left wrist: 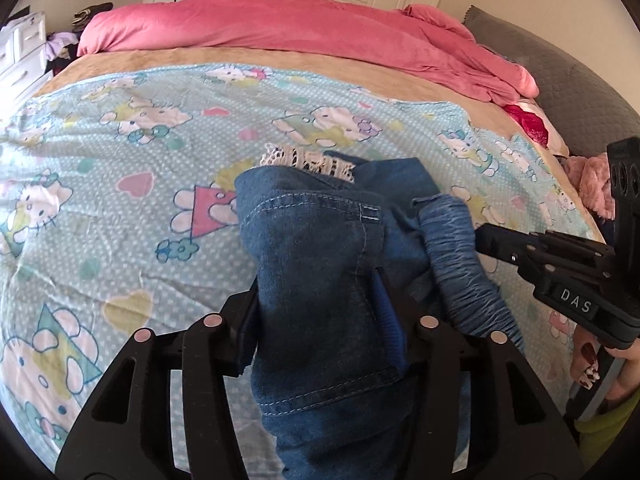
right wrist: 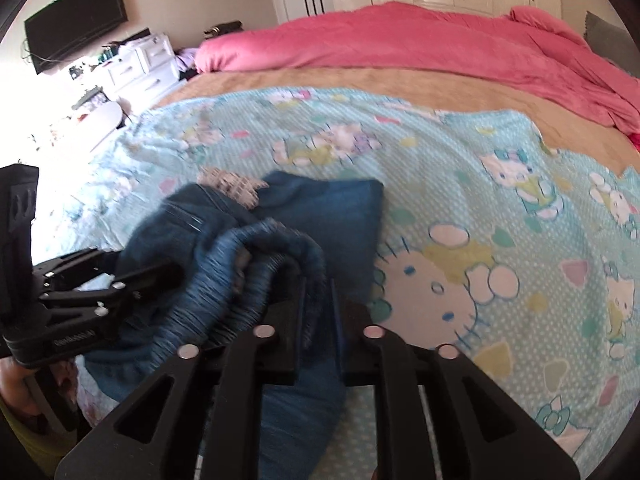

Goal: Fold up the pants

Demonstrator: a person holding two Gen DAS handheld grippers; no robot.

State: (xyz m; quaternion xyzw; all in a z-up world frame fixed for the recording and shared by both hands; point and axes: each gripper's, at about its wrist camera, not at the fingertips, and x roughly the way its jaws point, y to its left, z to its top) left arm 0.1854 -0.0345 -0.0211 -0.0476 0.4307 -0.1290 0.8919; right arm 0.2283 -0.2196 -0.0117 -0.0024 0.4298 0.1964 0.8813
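One garment: blue denim pants (left wrist: 320, 240), bunched and partly lifted over the near part of the bed, with pale topstitching along the seams.
Waistband: a gathered, ribbed elastic band (left wrist: 456, 248) curving along the right side of the bundle in the left wrist view; in the right wrist view it loops over the fabric just ahead of the right tool.
Trim: a strip of white lace (left wrist: 308, 160) peeking out at the far edge of the denim.
Left tool (left wrist: 316, 300): jaws parted about halfway, a thick fold of denim between them and draping down past the pads toward the camera.
Right tool (right wrist: 318, 312): jaws close together, pinching a thin layer of the pants beside the waistband.
Hand: fingers with decorated nails (left wrist: 588, 364) around the right tool's handle.
Bedsheet (left wrist: 120, 200): light blue with cartoon cats and hearts, under the pants.
Blanket (left wrist: 280, 24): pink, heaped across the far side of the bed.
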